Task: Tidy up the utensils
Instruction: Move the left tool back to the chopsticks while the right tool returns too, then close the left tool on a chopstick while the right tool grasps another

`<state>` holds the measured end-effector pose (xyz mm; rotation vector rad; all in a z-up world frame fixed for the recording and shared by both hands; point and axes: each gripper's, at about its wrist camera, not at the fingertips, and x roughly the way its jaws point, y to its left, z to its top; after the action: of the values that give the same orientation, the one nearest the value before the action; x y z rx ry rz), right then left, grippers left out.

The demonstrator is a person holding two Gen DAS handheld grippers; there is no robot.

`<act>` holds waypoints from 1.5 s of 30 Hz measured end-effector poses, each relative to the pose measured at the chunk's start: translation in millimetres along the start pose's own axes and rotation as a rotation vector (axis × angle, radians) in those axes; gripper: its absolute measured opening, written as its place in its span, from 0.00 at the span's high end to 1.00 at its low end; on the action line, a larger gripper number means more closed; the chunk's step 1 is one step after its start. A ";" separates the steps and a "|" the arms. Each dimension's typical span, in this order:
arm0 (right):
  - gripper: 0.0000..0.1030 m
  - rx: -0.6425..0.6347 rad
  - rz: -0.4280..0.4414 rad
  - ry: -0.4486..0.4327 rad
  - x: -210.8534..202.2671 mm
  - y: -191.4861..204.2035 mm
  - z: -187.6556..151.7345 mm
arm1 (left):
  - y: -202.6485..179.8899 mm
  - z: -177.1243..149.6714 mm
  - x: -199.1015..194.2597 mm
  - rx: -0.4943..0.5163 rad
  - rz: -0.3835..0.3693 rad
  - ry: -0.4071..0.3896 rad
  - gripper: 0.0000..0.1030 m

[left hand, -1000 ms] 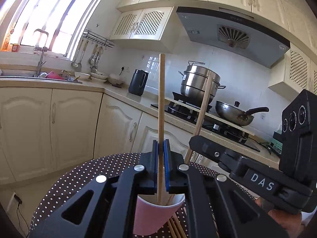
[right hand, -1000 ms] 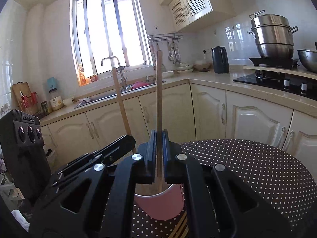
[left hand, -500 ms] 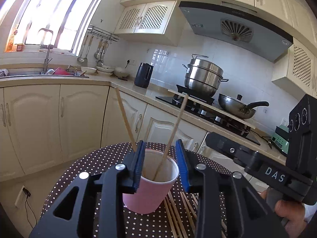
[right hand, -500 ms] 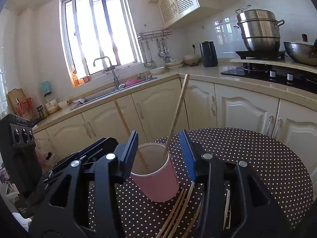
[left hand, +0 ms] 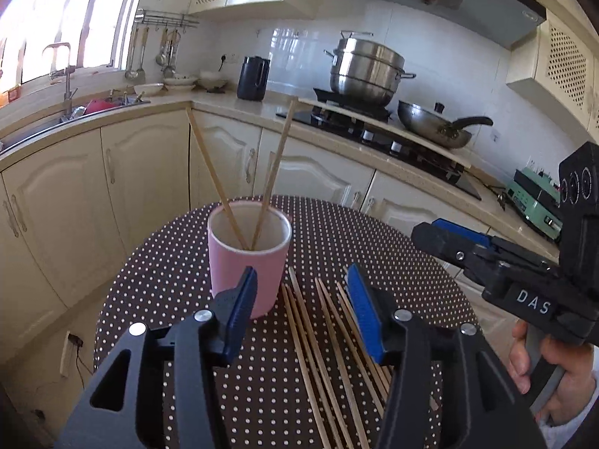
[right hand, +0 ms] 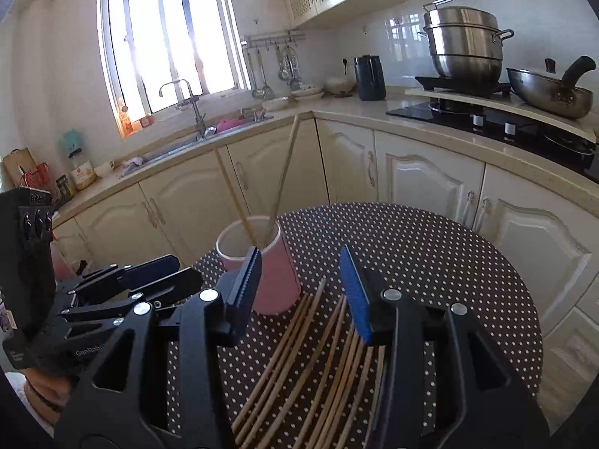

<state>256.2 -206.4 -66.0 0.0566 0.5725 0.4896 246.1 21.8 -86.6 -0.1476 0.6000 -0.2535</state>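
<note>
Now two chopsticks (left hand: 275, 172) lean apart in the pink cup (left hand: 249, 258) on the dotted bench (left hand: 374, 247), with loose chopsticks (right hand: 307, 359) lying just beside it. Left gripper (left hand: 301, 312) fingers are opening, nothing between them; right gripper (right hand: 305, 292) fingers stand apart, empty.

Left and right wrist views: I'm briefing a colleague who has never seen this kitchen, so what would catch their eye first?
Probably the pink cup near the polka-dot table's far edge, with two chopsticks crossing inside it. Next, the loose chopsticks fanned flat on the table just in front of the cup. Both the left gripper, its jaws opening, and the right gripper hold nothing.
</note>
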 end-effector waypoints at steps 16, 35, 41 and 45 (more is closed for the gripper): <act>0.58 0.072 -0.050 0.415 38.0 -48.0 -56.1 | -10.2 -41.4 73.9 0.011 0.107 0.428 0.72; 0.66 0.040 -0.082 0.565 100.3 -61.6 -57.3 | -19.4 -45.2 139.3 0.042 0.151 0.511 0.79; 0.70 0.004 -0.133 0.612 117.1 -58.5 -56.1 | -18.4 -41.0 149.8 0.046 0.178 0.507 0.89; 0.74 -0.023 -0.154 0.647 130.2 -54.6 -55.7 | -15.2 -38.3 154.1 0.038 0.179 0.510 0.92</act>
<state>344.9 -199.4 -188.9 -0.1738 1.1955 0.3584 343.7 -37.9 -197.6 0.0113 1.1084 -0.1262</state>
